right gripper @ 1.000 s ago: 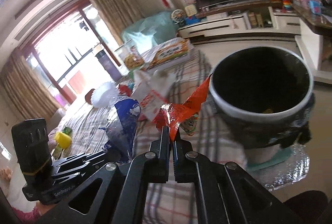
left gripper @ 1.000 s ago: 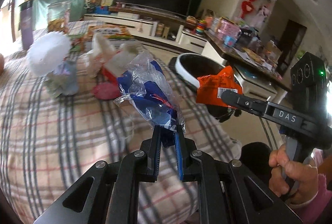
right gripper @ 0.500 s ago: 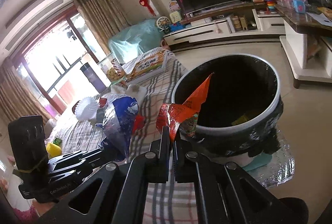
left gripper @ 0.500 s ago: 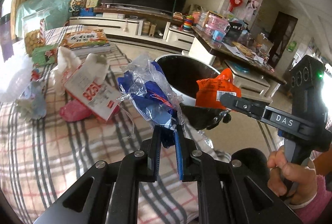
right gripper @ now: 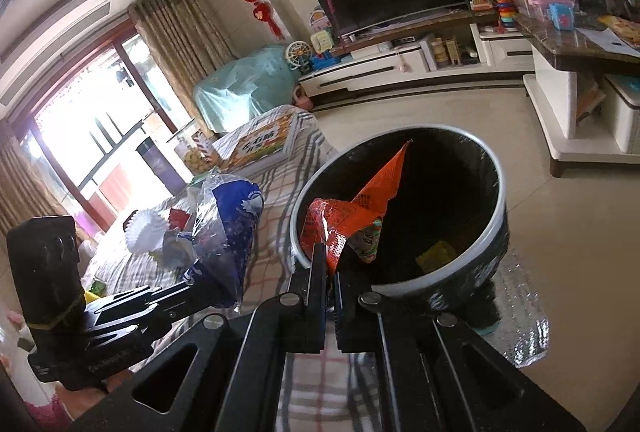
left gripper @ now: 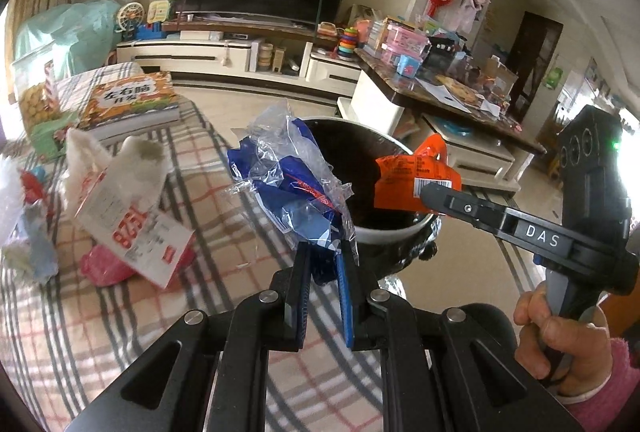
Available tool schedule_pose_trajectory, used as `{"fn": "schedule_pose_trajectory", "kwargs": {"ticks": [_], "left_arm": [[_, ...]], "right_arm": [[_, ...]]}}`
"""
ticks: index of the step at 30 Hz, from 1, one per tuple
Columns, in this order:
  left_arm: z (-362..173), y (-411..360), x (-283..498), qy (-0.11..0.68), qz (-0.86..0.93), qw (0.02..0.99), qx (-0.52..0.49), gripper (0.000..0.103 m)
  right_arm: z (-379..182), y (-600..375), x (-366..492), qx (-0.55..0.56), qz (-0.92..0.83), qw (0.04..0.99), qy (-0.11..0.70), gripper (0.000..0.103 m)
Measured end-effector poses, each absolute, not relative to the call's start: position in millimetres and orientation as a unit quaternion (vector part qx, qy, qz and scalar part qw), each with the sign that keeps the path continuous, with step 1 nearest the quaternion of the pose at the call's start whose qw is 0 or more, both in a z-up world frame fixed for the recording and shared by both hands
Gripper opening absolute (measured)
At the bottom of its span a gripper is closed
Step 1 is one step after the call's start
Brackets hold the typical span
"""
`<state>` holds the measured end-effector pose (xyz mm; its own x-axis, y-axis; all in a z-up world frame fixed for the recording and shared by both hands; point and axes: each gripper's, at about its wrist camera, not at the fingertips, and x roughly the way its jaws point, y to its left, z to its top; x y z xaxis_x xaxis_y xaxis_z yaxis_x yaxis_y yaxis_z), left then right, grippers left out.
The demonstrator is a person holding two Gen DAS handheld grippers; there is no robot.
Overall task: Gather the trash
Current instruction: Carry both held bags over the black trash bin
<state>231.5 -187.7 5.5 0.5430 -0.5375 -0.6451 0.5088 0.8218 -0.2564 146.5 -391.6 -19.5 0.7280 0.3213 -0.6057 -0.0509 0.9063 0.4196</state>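
We held two pieces of trash over the edge of the checked cloth (left gripper: 120, 332), one in each gripper. Our left gripper (left gripper: 324, 264) had its fingers (left gripper: 298, 288) pinched on the lower end of a blue wrapper (left gripper: 294, 188), crumpled blue and clear plastic that stood up above the fingertips. From the right wrist view the same blue wrapper showed at the left, clamped at the tip of the left gripper.

Our right gripper (right gripper: 330, 264) had its fingers (right gripper: 318, 272) pressed together on the bottom corner of an orange wrapper (right gripper: 360, 208), which rose to a point above them. In the left wrist view the orange wrapper sat at the right gripper's tip, with a barcode on its white label, and our right hand (left gripper: 556, 336), in a pink sleeve (left gripper: 608, 388), gripped the handle.

The bin (right gripper: 496, 200), round with a pale rim and a dark inside, stood on the floor just beside the cloth's edge. The orange wrapper hung in front of its open mouth; the blue wrapper was just left of its rim. Something yellow (right gripper: 436, 256) lay at the bottom of the bin.

On the cloth behind lay a torn red-and-white packet (left gripper: 132, 228), white paper cups (right gripper: 146, 236) and a book (left gripper: 132, 100).
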Motion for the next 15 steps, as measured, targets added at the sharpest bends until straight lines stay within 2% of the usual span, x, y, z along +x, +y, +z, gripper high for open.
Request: {"fn": "schedule_pose_trajectory", "kwargs": {"ticks": [15], "left_arm": [[3,-227,272,0.384,-0.307,0.870,-0.007,0.011]], "right_arm": [[-29,-419,175,0.185,0.078,0.908,0.368,0.002]]}}
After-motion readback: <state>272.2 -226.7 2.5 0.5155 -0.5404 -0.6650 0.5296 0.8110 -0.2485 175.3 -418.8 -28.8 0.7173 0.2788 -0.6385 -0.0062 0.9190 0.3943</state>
